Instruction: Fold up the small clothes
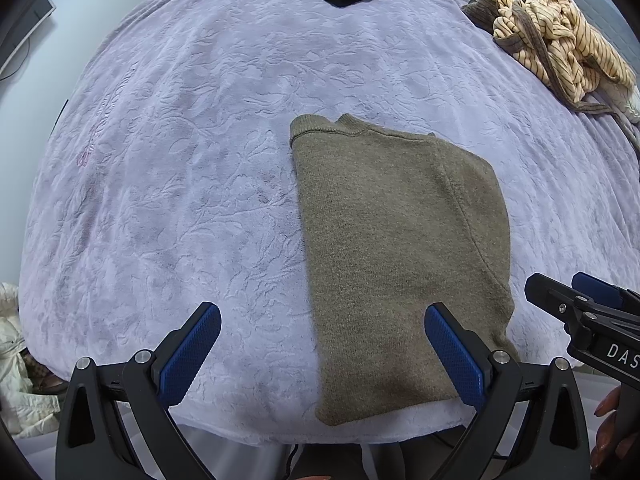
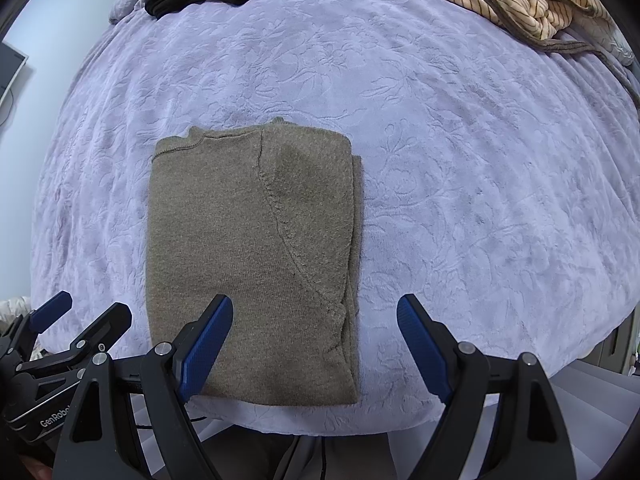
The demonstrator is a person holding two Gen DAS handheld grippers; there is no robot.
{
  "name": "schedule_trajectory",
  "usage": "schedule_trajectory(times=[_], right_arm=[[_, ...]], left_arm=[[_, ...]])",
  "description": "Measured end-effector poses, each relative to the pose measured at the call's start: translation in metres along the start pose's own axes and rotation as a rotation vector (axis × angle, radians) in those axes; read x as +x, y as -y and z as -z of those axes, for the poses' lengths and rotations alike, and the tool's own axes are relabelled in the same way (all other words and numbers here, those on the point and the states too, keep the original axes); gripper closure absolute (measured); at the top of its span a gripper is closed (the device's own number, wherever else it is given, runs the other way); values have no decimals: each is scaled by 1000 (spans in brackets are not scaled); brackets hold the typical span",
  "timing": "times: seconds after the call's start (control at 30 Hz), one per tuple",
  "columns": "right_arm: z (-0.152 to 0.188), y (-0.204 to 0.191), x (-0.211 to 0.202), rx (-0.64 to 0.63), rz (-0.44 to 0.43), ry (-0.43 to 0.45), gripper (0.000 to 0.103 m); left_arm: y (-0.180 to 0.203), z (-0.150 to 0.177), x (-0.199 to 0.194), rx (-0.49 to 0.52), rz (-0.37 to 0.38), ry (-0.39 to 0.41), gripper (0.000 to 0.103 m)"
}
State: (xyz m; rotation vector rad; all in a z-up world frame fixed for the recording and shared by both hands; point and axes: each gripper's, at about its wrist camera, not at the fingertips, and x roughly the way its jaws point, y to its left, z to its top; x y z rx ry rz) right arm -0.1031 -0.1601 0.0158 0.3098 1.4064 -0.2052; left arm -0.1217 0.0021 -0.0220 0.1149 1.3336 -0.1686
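Because the olive-brown knit sweater (image 2: 256,256) lies lengthwise-folded near the lavender bedspread's (image 2: 460,160) six o'clock edge, the left gripper (image 1: 322,354) and right gripper (image 2: 314,350) hover wide open, holding nothing, seemingly poised for the crosswise fold.

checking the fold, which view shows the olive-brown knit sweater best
The right wrist view: the folded olive-brown knit sweater lies whole and near centre. The left wrist view shows it off to the right, its near corner behind a finger.
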Motion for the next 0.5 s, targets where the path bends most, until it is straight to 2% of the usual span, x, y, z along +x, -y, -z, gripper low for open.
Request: schedule_trajectory(times=[0.33, 0.5], right_arm=[[-1, 3, 0, 2, -8, -8, 16], [1, 1, 1, 6, -8, -8, 16]], left_arm=[[0, 0, 1, 6, -6, -4, 1], [-2, -1, -5, 15, 13, 36, 1]])
